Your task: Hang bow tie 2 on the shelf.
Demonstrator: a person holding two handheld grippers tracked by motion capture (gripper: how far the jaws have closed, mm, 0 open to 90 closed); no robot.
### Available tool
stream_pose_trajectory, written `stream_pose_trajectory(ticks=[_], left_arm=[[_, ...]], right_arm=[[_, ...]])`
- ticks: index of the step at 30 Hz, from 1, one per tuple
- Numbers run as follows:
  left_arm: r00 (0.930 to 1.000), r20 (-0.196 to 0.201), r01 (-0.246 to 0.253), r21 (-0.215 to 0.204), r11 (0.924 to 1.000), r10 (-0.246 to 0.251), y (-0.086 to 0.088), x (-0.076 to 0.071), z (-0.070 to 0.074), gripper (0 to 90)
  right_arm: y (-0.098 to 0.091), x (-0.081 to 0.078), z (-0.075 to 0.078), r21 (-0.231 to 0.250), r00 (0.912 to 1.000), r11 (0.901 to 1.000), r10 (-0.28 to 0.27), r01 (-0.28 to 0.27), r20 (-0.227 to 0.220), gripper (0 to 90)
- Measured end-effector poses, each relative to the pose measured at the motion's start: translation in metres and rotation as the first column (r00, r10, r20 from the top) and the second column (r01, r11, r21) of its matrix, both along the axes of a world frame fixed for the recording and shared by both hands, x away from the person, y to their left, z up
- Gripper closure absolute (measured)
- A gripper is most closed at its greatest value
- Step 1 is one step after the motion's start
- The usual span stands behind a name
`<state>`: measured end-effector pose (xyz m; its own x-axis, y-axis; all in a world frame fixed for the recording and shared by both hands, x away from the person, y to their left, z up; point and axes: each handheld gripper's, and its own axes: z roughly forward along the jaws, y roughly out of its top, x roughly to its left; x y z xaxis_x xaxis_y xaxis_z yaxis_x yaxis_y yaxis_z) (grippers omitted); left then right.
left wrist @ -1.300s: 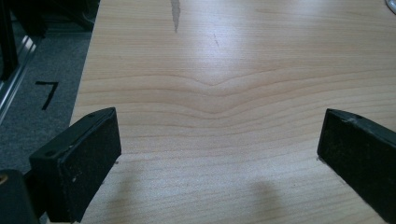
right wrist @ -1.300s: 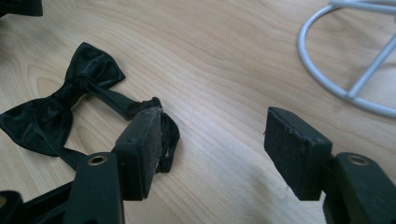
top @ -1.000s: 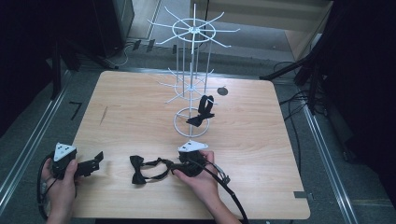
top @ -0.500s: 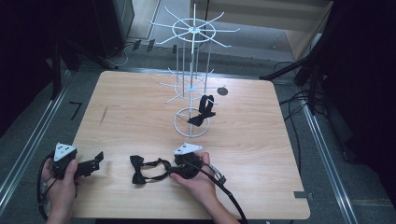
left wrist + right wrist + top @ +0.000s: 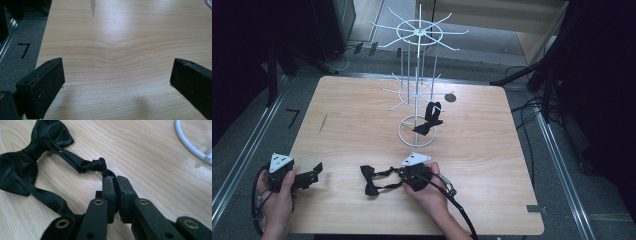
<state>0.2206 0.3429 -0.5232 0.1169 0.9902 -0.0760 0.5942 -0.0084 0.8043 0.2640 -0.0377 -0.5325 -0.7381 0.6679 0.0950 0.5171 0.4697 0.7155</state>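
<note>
- Broadly, one wooden bench (image 5: 362, 115) carries everything; it is bare apart from the things below.
- One white wire rack (image 5: 417, 75) stands toward the far middle of the bench, with spoked tiers and a ring base (image 5: 404, 137).
- Two black bow ties in all: one hangs low on the rack (image 5: 430, 120), well apart from both claws; the other bow tie (image 5: 371, 180) lies flat on the near part of the bench.
- That flat bow tie lies to the left of the right claw (image 5: 404, 176), its strap running across the bench from the bow to the jaws; the rack stands beyond, farther from the person.
- Right claw (image 5: 115, 182) is closed on the strap just past a small knot (image 5: 98, 164), as the right gripper view shows.
- Left claw (image 5: 314, 172) rests near the bench's left edge, jaws wide apart with nothing between them; it is the farther of the two from the rack.
</note>
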Motion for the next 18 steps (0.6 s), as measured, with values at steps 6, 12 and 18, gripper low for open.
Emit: stream_pose_trajectory(ticks=[6, 12, 18], left_arm=[[1.0000, 0.004, -0.006, 0.004, 1.0000, 0.006, -0.001, 0.001, 0.000, 0.0], [1.0000, 0.001, -0.008, 0.005, 1.0000, 0.008, -0.001, 0.001, 0.000, 0.0], [1.0000, 0.001, -0.010, -0.001, 1.0000, 0.010, 0.000, 0.002, 0.000, 0.0]], right_arm=[[-0.012, 0.003, 0.011, 0.019, 0.9989, 0.9996, -0.019, 0.018, 0.042, 90.0], [-0.026, 0.001, 0.035, 0.092, 0.9885, 0.9950, -0.052, 0.039, 0.142, 90.0], [-0.027, -0.004, 0.050, 0.122, 0.9811, 0.9921, -0.053, 0.030, 0.186, 90.0]])
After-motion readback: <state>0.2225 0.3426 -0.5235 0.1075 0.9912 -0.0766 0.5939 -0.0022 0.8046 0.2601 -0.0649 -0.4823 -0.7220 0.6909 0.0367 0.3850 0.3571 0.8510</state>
